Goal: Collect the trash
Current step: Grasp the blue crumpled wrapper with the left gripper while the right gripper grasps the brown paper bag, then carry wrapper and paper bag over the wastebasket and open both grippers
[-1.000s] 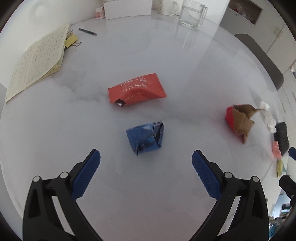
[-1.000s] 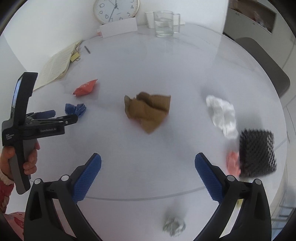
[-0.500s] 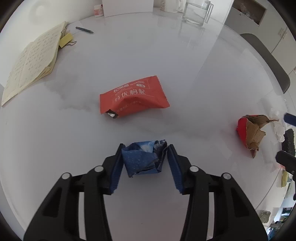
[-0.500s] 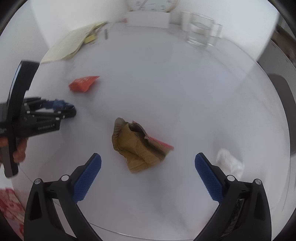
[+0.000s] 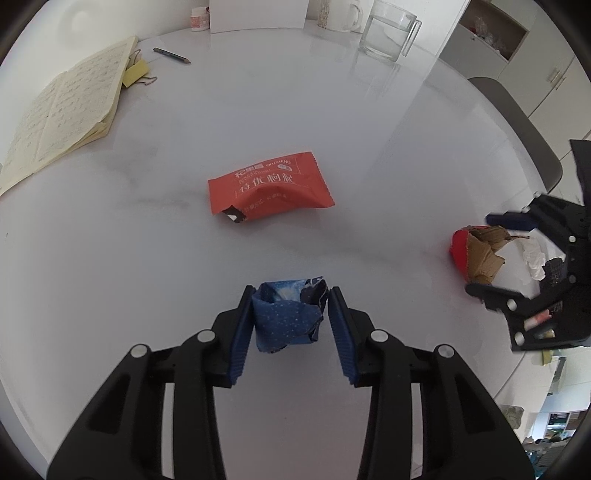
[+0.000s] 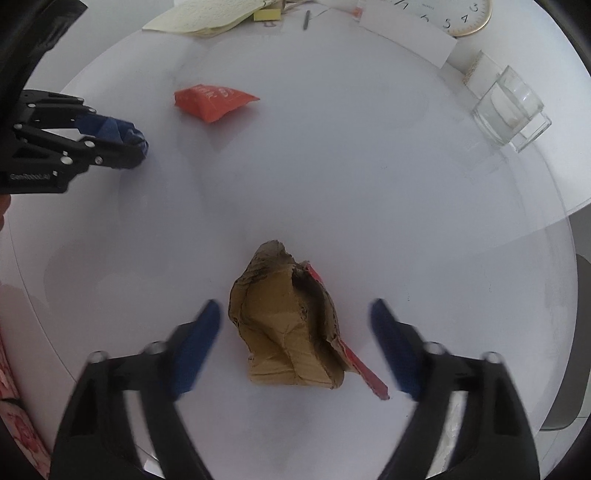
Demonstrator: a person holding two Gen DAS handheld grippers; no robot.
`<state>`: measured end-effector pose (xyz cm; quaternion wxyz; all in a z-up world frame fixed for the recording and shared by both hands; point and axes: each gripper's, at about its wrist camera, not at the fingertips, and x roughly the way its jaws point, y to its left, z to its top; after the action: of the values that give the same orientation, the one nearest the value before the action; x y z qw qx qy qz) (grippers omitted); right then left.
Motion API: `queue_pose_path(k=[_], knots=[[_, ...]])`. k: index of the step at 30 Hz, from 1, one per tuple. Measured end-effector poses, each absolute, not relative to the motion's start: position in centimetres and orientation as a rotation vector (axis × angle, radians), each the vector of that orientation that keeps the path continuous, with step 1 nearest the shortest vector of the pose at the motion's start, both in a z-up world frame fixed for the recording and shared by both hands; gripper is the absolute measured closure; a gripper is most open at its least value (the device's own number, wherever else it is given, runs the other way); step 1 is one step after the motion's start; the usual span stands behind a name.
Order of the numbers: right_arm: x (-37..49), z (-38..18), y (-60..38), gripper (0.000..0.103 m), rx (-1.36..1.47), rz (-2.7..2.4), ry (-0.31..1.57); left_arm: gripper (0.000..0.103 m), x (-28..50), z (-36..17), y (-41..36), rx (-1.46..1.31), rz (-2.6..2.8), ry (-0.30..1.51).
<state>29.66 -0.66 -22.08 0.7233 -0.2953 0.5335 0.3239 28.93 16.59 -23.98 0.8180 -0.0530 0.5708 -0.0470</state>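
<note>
A crumpled blue wrapper (image 5: 286, 317) sits on the white table (image 5: 351, 110) between the pads of my left gripper (image 5: 291, 295). Both pads press its sides while the jaws are still closing. The right wrist view shows that gripper (image 6: 136, 136) at the left with the blue wrapper (image 6: 114, 127) in it. A crumpled brown cardboard piece with a red edge (image 6: 284, 325) lies between the fingers of my right gripper (image 6: 294, 306). Those jaws are closing, blurred, with a gap on each side. An orange-red snack packet (image 5: 269, 188) lies flat beyond the blue wrapper.
An open notebook (image 5: 62, 110) and a pen (image 5: 171, 55) lie at the far left. A glass jug (image 5: 388, 33) and a white card stand at the back. A white tissue (image 5: 535, 258) lies by the cardboard. A grey chair (image 5: 517, 125) stands past the table's right edge.
My left gripper has shut on the blue wrapper. My right gripper has come down over the brown cardboard, rolled, and its jaws have narrowed around it.
</note>
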Motion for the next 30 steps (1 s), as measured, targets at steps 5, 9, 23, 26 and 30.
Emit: queue_pose_path(k=[5,9,23,26,30], knots=[[29.6,-21.6,-1.8,0.048,-0.568,0.674,1.186,0.064,28.3,-23.0,16.3,-0.101,-0.118,1.201],[27.8,-20.1,-4.1,0.049,-0.411,0.621,1.194,0.064,27.0,-22.0,15.4,-0.095,-0.156,1.193],[8.5,-14.9,-16.4,0.048,0.092,0.276,1.144,0.064,16.2,-17.9,4.3,0.078,-0.505,1.195],[3.8,-14.8,-19.2,0.048,0.151,0.189,1.151,0.064,13.0,-17.5,0.7,0.134,-0.614,1.2],[-2.3,-15.4,-22.7,0.048,0.216,0.083,1.169,0.064,8.8,-17.3,-4.3,0.213,-0.746,1.205]])
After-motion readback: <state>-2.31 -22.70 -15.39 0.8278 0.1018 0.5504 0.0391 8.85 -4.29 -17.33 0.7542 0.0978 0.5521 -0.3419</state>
